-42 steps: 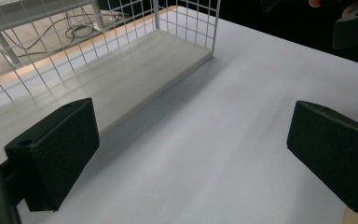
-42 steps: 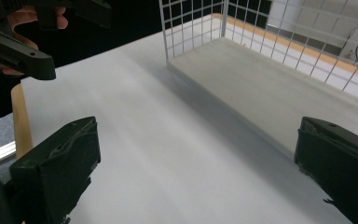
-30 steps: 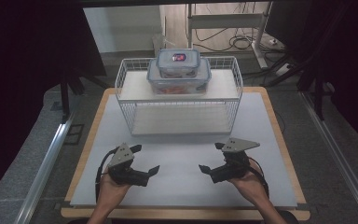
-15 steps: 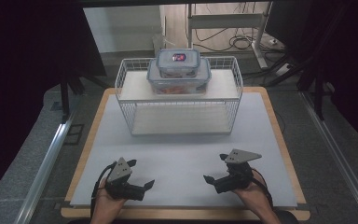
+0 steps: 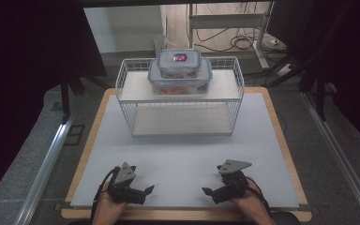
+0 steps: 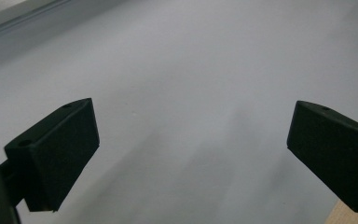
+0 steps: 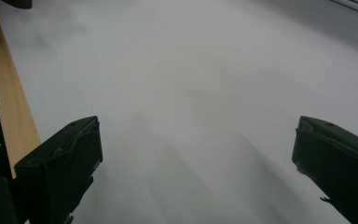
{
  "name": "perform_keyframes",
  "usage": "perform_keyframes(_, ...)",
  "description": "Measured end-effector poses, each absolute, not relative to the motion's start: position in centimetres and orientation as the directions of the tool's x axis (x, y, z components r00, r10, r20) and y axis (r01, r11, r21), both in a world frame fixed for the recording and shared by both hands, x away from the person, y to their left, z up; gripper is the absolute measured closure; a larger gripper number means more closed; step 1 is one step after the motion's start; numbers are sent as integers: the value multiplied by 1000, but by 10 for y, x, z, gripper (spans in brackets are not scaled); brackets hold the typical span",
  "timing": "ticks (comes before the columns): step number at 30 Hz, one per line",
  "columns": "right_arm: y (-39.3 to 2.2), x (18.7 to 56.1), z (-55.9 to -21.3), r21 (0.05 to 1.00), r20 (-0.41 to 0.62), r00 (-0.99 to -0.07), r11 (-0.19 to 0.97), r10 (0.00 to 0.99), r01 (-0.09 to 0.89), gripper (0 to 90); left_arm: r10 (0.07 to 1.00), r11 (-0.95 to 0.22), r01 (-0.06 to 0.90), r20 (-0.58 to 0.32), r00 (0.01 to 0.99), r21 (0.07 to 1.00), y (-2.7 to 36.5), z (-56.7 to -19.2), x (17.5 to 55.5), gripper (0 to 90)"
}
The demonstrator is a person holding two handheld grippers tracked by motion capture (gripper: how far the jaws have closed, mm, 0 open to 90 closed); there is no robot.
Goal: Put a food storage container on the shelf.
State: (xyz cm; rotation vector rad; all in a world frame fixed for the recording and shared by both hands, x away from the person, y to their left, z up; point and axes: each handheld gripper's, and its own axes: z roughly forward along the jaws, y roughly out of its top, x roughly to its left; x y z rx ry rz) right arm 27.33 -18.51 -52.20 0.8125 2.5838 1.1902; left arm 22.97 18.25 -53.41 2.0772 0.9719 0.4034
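Both hand-held tools low at the near edge of the pale grey mat [image 5: 183, 154] on the wooden-rimmed table [image 5: 281, 140]. Left black two-jaw gripper [image 5: 143, 191] angled inward toward the right one; jaws spread wide in the left gripper view, nothing but bare mat between them. Right black two-jaw gripper [image 5: 208, 191] mirrored, jaws equally wide apart in the right gripper view, nothing held.

Nearest things to work on — two clear plastic lidded containers, stacked, well apart from both tools at the far side of the table. Larger clear rectangular container [image 5: 180, 80] resting on the top shelf of the white wire rack [image 5: 126, 105]; smaller clear container with a red-and-dark label on its lid [image 5: 179, 59] sitting squarely on top of it. Lower shelf of the rack bare.

Judged step: a resting or start pose, with the reach to the stack not yet begun. To do that reach well:

- Travel forward and up first, clearing the rack's front rim before closing in.
- Approach the stack from both short ends at once — one gripper per side — keeping jaws as wide as now until they bracket a wall or lid edge.
- Decide early between the top box alone and the pair; gripping the lower one risks the upper one sliding.
- Close gently and evenly; smooth plastic likely slippery.
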Motion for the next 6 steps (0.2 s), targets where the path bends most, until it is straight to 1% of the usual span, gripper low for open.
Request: perform_keyframes(6, -185, 276, -526, 732, 65, -825, 535, 561, 421, 17, 749, -404, 506, -43, 661, 762, 180, -535, 230, 22)
